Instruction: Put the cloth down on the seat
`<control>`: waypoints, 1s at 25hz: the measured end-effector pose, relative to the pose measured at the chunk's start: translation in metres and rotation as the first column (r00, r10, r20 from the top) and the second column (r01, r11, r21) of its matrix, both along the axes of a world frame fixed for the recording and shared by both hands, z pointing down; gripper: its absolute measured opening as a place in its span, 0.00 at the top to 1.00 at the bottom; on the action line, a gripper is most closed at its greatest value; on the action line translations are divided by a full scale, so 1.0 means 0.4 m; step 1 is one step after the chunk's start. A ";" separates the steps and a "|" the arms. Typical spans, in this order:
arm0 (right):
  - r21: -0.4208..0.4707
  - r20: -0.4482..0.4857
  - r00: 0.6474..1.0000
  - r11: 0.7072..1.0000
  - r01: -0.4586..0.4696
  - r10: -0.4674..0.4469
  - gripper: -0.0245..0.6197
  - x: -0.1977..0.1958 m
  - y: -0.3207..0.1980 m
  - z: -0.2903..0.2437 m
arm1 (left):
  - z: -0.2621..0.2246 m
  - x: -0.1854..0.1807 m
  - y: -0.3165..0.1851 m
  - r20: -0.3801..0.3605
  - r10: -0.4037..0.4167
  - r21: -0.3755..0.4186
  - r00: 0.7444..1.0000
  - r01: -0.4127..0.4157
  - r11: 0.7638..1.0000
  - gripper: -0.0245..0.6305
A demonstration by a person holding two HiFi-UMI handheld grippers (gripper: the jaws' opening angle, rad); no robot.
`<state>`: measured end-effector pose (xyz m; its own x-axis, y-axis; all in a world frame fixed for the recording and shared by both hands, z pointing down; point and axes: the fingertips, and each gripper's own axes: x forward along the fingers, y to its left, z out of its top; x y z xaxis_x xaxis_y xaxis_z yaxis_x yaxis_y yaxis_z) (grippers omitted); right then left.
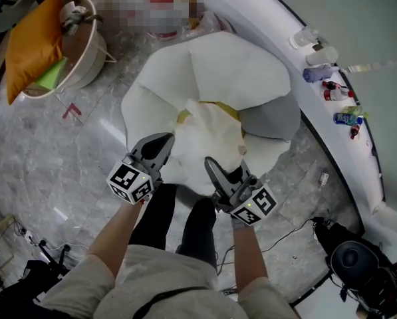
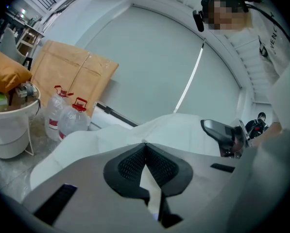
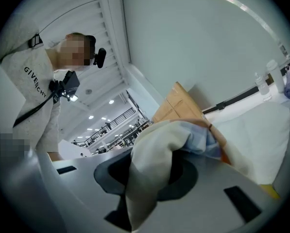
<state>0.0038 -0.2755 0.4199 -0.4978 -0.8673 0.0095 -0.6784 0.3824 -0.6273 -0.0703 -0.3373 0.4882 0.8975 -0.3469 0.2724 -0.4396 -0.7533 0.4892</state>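
A cream cloth (image 1: pixel 210 137) with a yellow edge hangs bunched over the front of the white bean-bag seat (image 1: pixel 231 68). Each gripper holds a part of it. My left gripper (image 1: pixel 163 142) is shut on the cloth's left edge; in the left gripper view a thin white strip of cloth (image 2: pixel 147 179) is pinched between the dark pads (image 2: pixel 130 165). At the cloth's lower right, my right gripper (image 1: pixel 212 165) is shut on a thick fold. In the right gripper view that cloth (image 3: pixel 152 164) bulges out between the jaws and hides the tips.
A grey cushion (image 1: pixel 272 119) lies against the seat's right side. Left of the seat stands a white basket (image 1: pixel 85 52) with an orange cushion (image 1: pixel 30 42). Bottles (image 1: pixel 328 78) line the curved white ledge. A black bag (image 1: pixel 358 264) and cables lie on the marble floor. My legs stand just before the seat.
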 end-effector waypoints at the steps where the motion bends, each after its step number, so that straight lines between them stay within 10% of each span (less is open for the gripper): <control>1: 0.000 -0.004 1.000 1.000 -0.007 0.007 0.79 0.006 0.001 0.000 | 0.000 0.005 0.002 -0.005 0.005 -0.003 1.000 -0.005 1.000 0.94; 13: -0.141 -0.026 0.994 0.984 -0.112 0.110 0.78 0.065 0.073 0.233 | 0.169 0.049 0.051 0.004 0.059 -0.044 0.998 -0.059 0.997 0.94; 25: -0.179 -0.013 1.000 0.984 -0.001 -0.001 0.78 0.067 0.126 0.517 | 0.394 0.050 0.108 0.021 -0.027 -0.072 0.999 0.029 0.997 0.94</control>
